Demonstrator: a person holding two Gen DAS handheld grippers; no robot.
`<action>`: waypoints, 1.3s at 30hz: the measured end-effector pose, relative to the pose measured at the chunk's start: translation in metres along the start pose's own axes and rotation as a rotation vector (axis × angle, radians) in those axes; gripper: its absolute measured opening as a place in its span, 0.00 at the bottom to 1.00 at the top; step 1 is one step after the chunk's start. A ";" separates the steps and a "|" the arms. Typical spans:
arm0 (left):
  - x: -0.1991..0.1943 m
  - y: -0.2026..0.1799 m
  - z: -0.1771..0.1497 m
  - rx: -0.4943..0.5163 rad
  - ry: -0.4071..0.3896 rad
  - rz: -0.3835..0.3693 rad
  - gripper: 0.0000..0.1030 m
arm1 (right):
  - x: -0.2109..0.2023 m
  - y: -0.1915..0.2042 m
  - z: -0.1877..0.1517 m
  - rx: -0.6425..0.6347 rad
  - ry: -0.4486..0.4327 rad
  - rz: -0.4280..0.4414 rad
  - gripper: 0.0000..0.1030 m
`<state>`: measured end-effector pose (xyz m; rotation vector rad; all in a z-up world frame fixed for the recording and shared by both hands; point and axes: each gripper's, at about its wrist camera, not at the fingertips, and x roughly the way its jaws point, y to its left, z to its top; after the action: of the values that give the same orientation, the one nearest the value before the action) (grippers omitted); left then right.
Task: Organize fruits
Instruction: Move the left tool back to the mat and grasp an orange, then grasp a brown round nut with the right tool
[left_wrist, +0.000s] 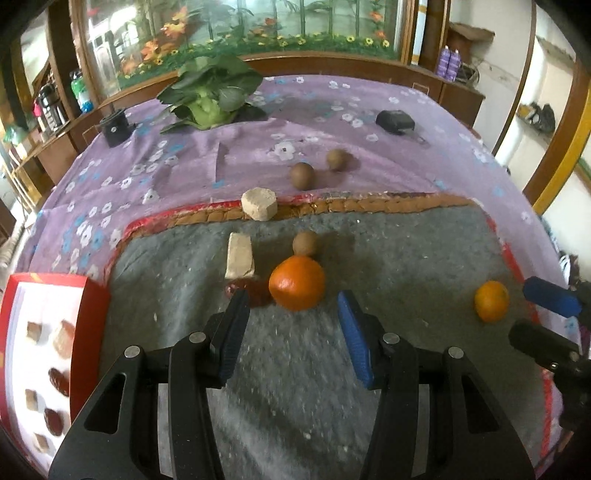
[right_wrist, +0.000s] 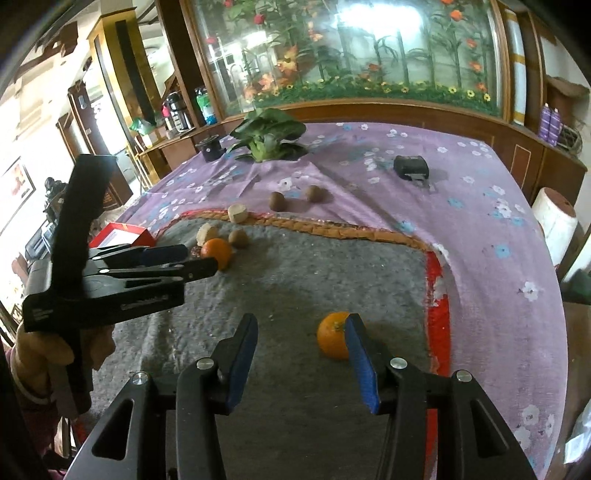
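I see two orange fruits (left_wrist: 297, 283) (left_wrist: 491, 301) on a grey mat (left_wrist: 406, 258) with a red and gold edge. The cloth (left_wrist: 184, 155) is purple with white and blue flowers. Three round fruits (left_wrist: 302, 175) are brown. The box (left_wrist: 85, 332) is red.

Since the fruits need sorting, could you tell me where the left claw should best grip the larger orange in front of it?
Grip the orange across its round middle, coming straight forward with the open left claw. A brown fruit touches its far side, while its left and right flanks look free.
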<state>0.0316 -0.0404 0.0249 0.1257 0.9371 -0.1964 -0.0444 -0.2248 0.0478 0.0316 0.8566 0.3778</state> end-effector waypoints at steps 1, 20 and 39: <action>0.004 -0.001 0.002 0.007 0.002 0.002 0.48 | 0.001 -0.001 0.000 0.002 0.001 0.002 0.46; 0.020 -0.019 0.000 0.255 -0.052 0.093 0.49 | 0.013 -0.004 0.004 0.002 0.029 0.010 0.46; -0.048 0.047 -0.022 -0.039 -0.055 -0.077 0.31 | 0.069 0.047 0.047 -0.083 0.029 0.086 0.47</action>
<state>-0.0029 0.0154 0.0522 0.0481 0.8909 -0.2514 0.0173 -0.1517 0.0367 -0.0141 0.8694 0.4957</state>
